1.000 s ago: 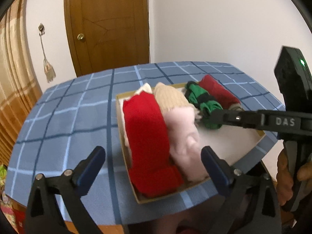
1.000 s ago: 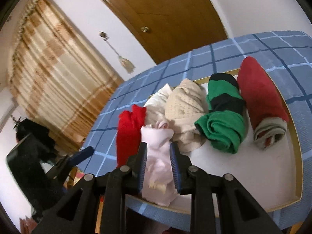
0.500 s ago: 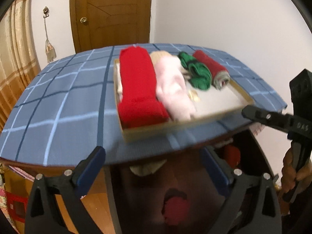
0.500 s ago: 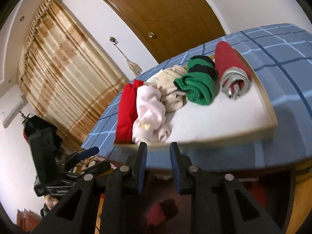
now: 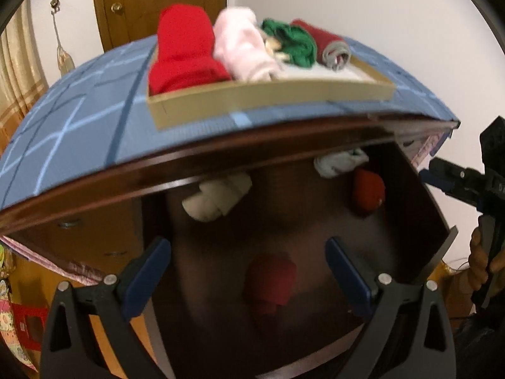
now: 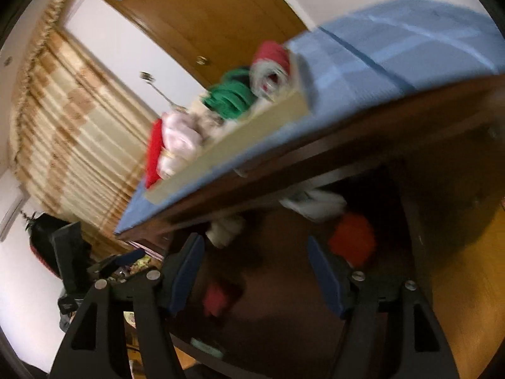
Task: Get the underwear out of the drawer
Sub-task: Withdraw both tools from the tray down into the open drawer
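From the left wrist camera I see my left tongs (image 5: 247, 267) spread wide with nothing between the pads, pointing down into the open dark drawer (image 5: 423, 208) under the tabletop (image 5: 79, 120). Rolled underwear lies on the drawer floor: a dark red roll (image 5: 271, 279) just ahead between the tips, a whitish roll (image 5: 217, 200) further in on the left, a grey-white one (image 5: 339, 161) and another red one (image 5: 367, 194) at the back right. Up on the blue checked cloth, a shallow cardboard tray (image 5: 268, 99) holds red, pink, green and red-grey rolls. The right tongs (image 5: 448, 178) show at the right edge, gripped by a hand (image 5: 483, 257).

From the right wrist camera, blurred and tilted, my right tongs (image 6: 255, 273) are opening, with nothing pinched. The drawer (image 6: 442, 218) lies below them, with a small red roll (image 6: 217, 300) near the left tip, an orange-red one (image 6: 353, 241) beside the right tip, and white rolls (image 6: 225, 230) further in.
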### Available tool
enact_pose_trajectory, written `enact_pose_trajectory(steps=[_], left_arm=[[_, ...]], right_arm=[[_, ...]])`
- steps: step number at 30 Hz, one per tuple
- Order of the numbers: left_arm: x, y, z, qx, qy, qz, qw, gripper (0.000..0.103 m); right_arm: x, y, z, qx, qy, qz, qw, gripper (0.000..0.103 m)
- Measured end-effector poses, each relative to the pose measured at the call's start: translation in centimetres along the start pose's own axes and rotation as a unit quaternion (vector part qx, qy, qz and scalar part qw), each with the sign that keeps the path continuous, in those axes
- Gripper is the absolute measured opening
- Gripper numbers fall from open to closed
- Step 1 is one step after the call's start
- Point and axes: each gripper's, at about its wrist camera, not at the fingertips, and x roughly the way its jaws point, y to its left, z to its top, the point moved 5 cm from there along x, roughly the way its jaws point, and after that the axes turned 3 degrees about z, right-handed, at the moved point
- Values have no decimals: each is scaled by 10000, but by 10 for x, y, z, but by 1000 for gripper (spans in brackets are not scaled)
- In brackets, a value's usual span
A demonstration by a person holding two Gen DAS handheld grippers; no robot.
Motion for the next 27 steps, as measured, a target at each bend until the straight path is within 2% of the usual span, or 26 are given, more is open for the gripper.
enact_pose_trajectory(steps=[3,8,14,21,27], left_arm=[[6,-2,-12,-105,128,-24,9999,100],[11,-10,-26,-184,216,-57,9996,99],[9,-22,-35,-12,157,534,9985,99],[3,-27,-42,79,3,864,9962,99],[4,-32,-43,261,-154,1070,9938,98]], right_arm=[[5,-9,-17,158,157,17,9998,70],[11,-6,-40,-6,294,-113,9995,70],[13,1,-58,-78,449,-151,9988,70],[-3,7,-58,-246,241,-257,9991,70],[-11,17,-52,-992,-147,-898,9909,70]])
